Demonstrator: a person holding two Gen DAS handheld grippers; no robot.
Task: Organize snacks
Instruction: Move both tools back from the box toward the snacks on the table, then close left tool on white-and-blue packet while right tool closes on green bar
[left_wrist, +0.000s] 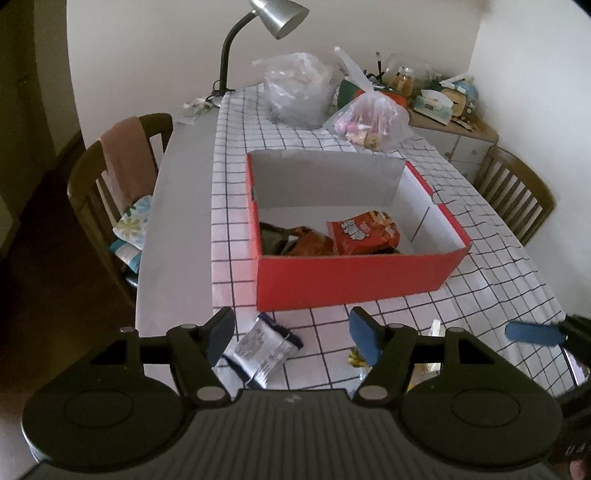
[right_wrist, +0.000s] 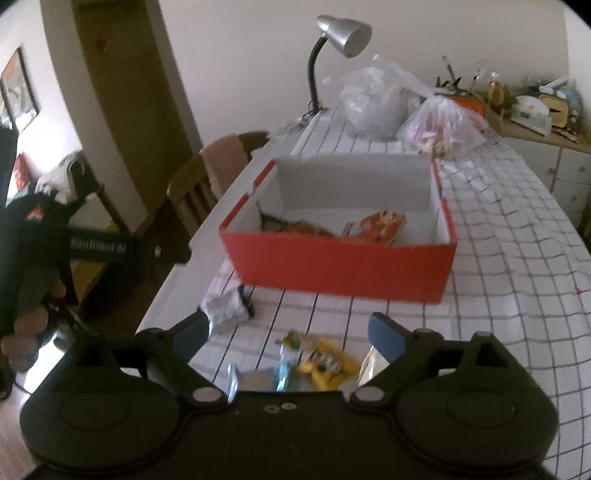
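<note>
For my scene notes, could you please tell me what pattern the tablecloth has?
The tablecloth is white with a dark thin-lined grid of squares, clearest in the left wrist view.

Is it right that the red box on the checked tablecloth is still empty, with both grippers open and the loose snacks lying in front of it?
Not quite: the red box is not empty. The left wrist view shows a red snack bag and an orange one already inside. The rest holds: left gripper and right gripper are open, with the silver packet lying in front.
</note>
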